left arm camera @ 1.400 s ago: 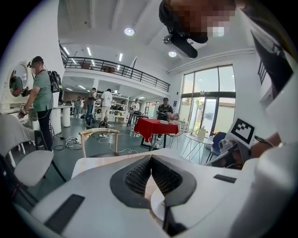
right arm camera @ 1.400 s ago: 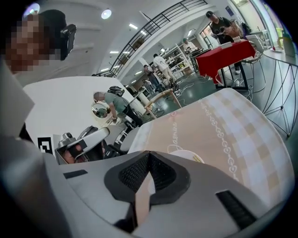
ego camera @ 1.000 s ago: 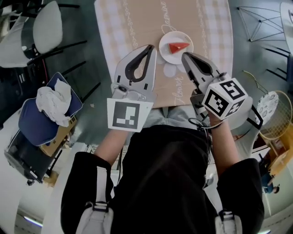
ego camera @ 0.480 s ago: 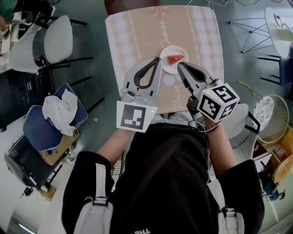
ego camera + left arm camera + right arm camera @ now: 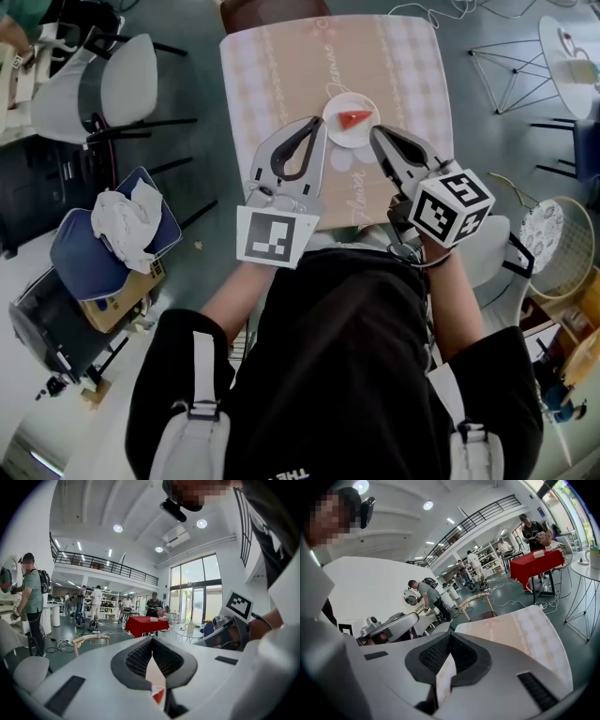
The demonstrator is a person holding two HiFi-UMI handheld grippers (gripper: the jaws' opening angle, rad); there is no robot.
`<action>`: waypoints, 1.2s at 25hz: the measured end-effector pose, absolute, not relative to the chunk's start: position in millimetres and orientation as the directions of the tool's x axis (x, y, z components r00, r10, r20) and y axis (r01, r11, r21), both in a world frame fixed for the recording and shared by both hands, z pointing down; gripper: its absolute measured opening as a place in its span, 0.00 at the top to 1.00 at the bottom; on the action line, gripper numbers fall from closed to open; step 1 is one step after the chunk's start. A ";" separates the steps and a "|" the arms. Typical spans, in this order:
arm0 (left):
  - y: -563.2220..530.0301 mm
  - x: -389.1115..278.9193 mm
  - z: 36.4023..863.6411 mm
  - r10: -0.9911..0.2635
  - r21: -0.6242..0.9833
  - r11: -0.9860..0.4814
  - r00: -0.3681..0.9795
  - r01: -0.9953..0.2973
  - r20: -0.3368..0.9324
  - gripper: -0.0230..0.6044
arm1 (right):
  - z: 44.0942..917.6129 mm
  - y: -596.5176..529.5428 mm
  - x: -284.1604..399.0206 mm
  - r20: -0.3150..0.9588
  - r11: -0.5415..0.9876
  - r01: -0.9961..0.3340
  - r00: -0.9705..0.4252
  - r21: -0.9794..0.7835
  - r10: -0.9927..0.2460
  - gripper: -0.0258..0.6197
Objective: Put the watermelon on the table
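A red watermelon wedge (image 5: 356,118) lies on a small white plate (image 5: 338,107) on the table (image 5: 272,84), which has a tan checked cloth. My left gripper (image 5: 316,123) hangs above the table just left of the plate, shut and empty. My right gripper (image 5: 376,132) is just right of the plate, also shut with nothing in it. In the left gripper view the jaws (image 5: 152,639) meet at their tips, and the watermelon (image 5: 159,696) shows red through the gap below them. In the right gripper view the shut gripper (image 5: 450,636) points over the table (image 5: 525,625).
White chairs (image 5: 112,80) stand left of the table. A blue seat with crumpled white cloth (image 5: 122,220) is lower left. A wire-legged table (image 5: 511,61) and a rattan basket (image 5: 562,244) are at the right. People and a red-covered table (image 5: 143,624) stand far off.
Both grippers have risen together and stayed shut. The table and plate look smaller and sit further up the head view than before.
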State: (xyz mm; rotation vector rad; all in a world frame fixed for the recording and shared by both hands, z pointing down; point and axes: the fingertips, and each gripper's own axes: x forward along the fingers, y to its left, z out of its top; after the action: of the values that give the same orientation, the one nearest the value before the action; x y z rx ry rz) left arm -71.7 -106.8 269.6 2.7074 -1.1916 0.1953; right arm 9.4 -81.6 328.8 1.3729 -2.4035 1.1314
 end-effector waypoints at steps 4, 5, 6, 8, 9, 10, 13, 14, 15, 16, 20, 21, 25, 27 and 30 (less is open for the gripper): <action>-87.0 -61.8 260.3 -0.734 0.094 -0.650 0.655 -0.754 0.182 0.94 | 317.4 -64.4 20.7 0.455 0.347 -0.787 -0.590 -0.510 -0.668 0.94; -81.1 -59.0 257.9 -0.737 0.087 -0.647 0.651 -0.757 0.182 0.94 | 313.3 -59.0 23.8 0.452 0.368 -0.788 -0.594 -0.494 -0.665 0.94; -75.0 -55.8 255.2 -0.740 0.080 -0.645 0.648 -0.760 0.180 0.94 | 308.5 -53.3 27.7 0.448 0.390 -0.790 -0.597 -0.473 -0.665 0.94; -63.5 -48.9 248.8 -0.748 0.069 -0.641 0.642 -0.765 0.170 0.94 | 297.9 -42.4 37.7 0.432 0.425 -0.791 -0.602 -0.441 -0.672 0.94; -57.7 -45.6 245.6 -0.752 0.066 -0.637 0.638 -0.768 0.162 0.94 | 292.7 -37.0 42.8 0.420 0.435 -0.787 -0.606 -0.438 -0.675 0.94; -51.3 -42.5 243.0 -0.757 0.064 -0.633 0.634 -0.771 0.156 0.94 | 287.9 -31.4 47.4 0.405 0.441 -0.781 -0.613 -0.442 -0.679 0.94; -28.1 -34.2 238.3 -0.767 0.047 -0.626 0.625 -0.779 0.147 0.94 | 276.7 -12.3 59.3 0.361 0.456 -0.764 -0.627 -0.456 -0.691 0.94; -20.0 -30.7 236.7 -0.769 0.039 -0.625 0.623 -0.780 0.143 0.94 | 273.7 -5.3 63.6 0.348 0.461 -0.761 -0.630 -0.456 -0.695 0.94; -12.1 -27.0 234.6 -0.771 0.031 -0.624 0.622 -0.780 0.138 0.94 | 271.1 1.8 67.8 0.335 0.468 -0.757 -0.633 -0.455 -0.698 0.94; -4.3 -23.4 232.3 -0.773 0.026 -0.624 0.621 -0.781 0.132 0.94 | 268.8 9.1 71.7 0.323 0.475 -0.753 -0.636 -0.455 -0.701 0.94; 29.2 -8.7 224.2 -0.773 0.002 -0.627 0.623 -0.779 0.119 0.94 | 260.3 40.9 86.5 0.293 0.484 -0.745 -0.642 -0.459 -0.709 0.94; 37.8 -5.1 222.2 -0.774 -0.002 -0.627 0.623 -0.779 0.116 0.94 | 257.5 48.6 90.1 0.284 0.491 -0.743 -0.643 -0.455 -0.711 0.94; 71.2 3.7 214.7 -0.785 -0.012 -0.615 0.610 -0.789 0.106 0.94 | 249.9 80.6 103.6 0.275 0.494 -0.746 -0.639 -0.446 -0.718 0.94; 85.0 6.1 209.9 -0.792 -0.013 -0.606 0.603 -0.795 0.098 0.94 | 247.0 94.9 110.0 0.283 0.483 -0.752 -0.632 -0.449 -0.721 0.94; 103.2 5.1 203.6 -0.809 -0.020 -0.585 0.581 -0.811 0.087 0.94 | 243.3 110.1 114.5 0.256 0.503 -0.740 -0.644 -0.446 -0.721 0.94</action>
State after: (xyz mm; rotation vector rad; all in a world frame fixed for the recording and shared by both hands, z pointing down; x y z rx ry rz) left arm 5.1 103.2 203.6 2.7739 -1.4211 0.1345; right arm 114.5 110.1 243.3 1.3092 -2.6921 0.8257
